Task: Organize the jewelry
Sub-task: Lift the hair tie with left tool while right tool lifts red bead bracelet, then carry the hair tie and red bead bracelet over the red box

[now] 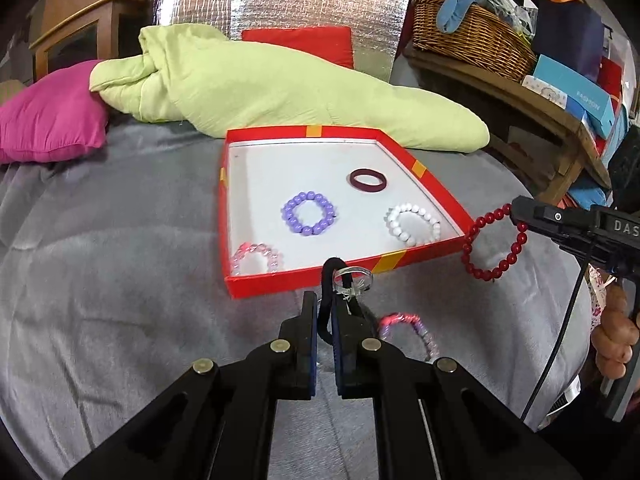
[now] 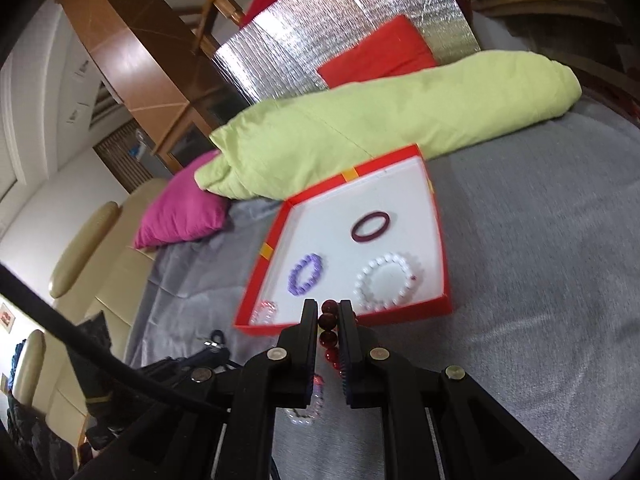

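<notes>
Left wrist view: left gripper [image 1: 325, 312] pinching a black cord [image 1: 329, 300] with a clear ring [image 1: 352, 278] on it, just short of the red tray's [image 1: 304, 278] near wall.
Right gripper [image 1: 520, 212]: clamped on a red bead bracelet [image 1: 494, 246], dangling just off the tray's right corner.
Already in the tray: purple bead bracelet [image 1: 307, 214], white bead bracelet [image 1: 413, 226], dark maroon bangle [image 1: 368, 180], clear pink bracelet [image 1: 256, 262].
Still out on the grey blanket [image 1: 120, 280]: pink-purple bracelet [image 1: 404, 330], blurry, right beside the left fingers.
Progress guess: past halfway; two pieces in the air, one left to grab.
</notes>
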A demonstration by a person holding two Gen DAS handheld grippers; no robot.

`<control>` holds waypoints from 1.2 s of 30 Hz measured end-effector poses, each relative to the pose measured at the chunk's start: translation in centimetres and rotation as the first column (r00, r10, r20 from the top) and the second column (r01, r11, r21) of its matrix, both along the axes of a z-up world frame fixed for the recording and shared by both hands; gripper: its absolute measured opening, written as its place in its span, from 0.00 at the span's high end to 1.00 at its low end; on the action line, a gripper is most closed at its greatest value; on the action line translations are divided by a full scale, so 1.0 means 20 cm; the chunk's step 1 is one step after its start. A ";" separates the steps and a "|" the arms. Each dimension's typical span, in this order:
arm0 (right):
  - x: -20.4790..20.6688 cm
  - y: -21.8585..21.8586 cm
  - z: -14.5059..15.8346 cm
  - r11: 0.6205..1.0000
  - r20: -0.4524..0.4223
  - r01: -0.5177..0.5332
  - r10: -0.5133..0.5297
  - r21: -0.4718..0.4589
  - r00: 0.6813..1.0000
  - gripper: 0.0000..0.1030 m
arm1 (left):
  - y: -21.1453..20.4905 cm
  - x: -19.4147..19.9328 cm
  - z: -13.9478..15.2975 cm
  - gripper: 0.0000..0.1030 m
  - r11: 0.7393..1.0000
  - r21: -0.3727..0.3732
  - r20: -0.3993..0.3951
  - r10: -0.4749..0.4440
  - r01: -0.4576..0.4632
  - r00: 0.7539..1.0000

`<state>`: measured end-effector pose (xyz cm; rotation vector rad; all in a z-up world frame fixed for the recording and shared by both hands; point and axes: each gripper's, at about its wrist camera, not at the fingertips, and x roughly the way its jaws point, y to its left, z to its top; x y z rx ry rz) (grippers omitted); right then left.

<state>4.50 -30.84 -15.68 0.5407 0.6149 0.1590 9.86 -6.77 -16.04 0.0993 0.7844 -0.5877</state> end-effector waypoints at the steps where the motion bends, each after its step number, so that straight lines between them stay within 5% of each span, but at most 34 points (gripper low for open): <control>1: 0.00 0.00 0.01 1.000 0.006 0.000 0.000 0.002 1.000 0.90 | -0.02 0.00 0.01 0.93 1.000 -0.001 0.006 -0.004 0.004 1.000; 13: 0.18 -0.01 0.06 0.999 0.013 0.049 -0.049 0.009 0.999 0.89 | -0.08 0.19 0.08 0.93 1.000 -0.025 0.015 0.013 -0.013 1.000; 36: 0.52 -0.21 -0.06 0.977 -0.029 0.215 -0.215 -0.008 0.976 0.90 | -0.12 0.47 -0.01 0.93 0.999 -0.014 -0.041 0.046 -0.047 0.998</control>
